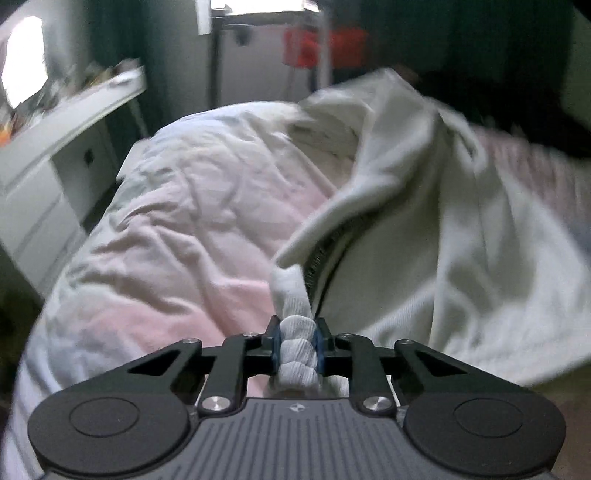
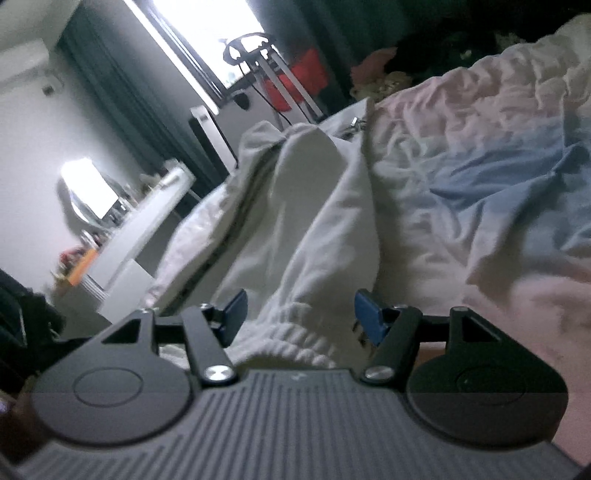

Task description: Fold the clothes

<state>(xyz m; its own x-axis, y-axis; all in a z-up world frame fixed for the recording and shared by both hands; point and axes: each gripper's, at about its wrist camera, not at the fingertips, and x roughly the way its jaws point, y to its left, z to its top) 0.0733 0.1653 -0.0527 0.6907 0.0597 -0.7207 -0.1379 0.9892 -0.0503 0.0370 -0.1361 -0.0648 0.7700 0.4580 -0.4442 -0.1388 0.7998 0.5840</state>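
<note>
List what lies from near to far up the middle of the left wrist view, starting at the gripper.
Left gripper, shut on the ribbed cuff → white zip garment rising from the cuff → pink bedding → pale cabinet → bright window.

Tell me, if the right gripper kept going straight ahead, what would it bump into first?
Probably the white zip-up garment. The right gripper is open, and the garment's ribbed cuff already lies between its blue pads without being pinched. Straight on, the cloth rises in its path.
</note>
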